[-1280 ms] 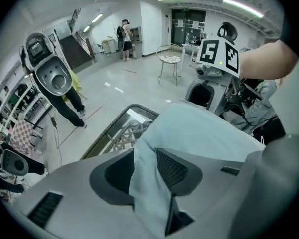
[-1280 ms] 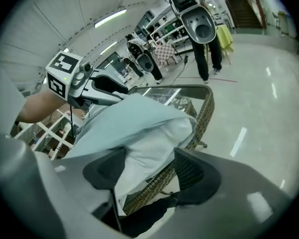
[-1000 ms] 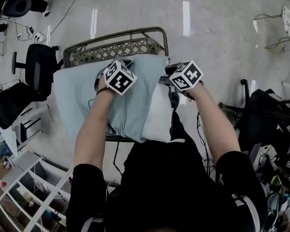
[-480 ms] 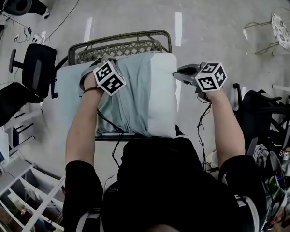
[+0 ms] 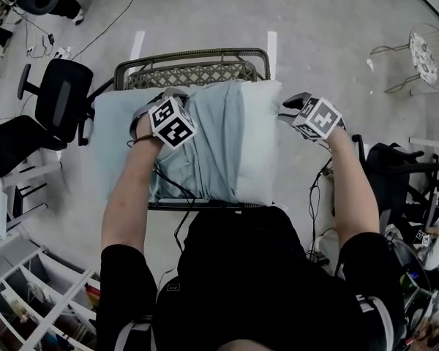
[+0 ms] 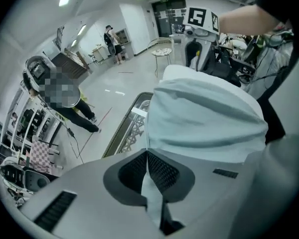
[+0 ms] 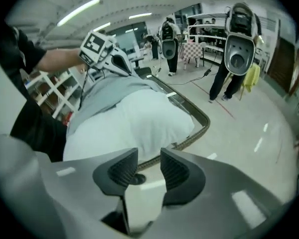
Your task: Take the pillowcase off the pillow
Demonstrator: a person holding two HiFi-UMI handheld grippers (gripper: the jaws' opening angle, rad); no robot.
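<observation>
A person in a black top stands over a brown woven chair [image 5: 190,72] with a dark rail round it. On the chair lies a big, soft white pillow [image 5: 260,145]. A pale blue cloth pillowcase [image 5: 205,148] is partly off it. The right side of the pillow is bare and white. The pillowcase covers the middle and the left side, all bunched and wrinkly. Its loose end spreads out flat past the left side of the chair.

The left tool [image 6: 147,153] is on top of the pillow, on the blue part, and it points steeply down. It is clenched tight on the pillowcase. In the left gripper view a thin fold of the blue cloth is squeezed between the two dark ridged pads [image 6: 163,173]. The cloth runs up from there to the bunched part.

The right tool [image 7: 148,156] is at the right side of the pillow, near the far corner, just beside the bare white part. I cannot tell if it touches. Its jaws have just been opening and stand a little apart now. Nothing is between them. Through the gap I see only the shiny grey floor [image 7: 249,133] and the rail of the chair.

A black office chair [image 5: 58,97] stands on the floor to the left, well apart from the pillow. A white shelf rack [image 5: 29,298] is nearer to the person, low on the left.
</observation>
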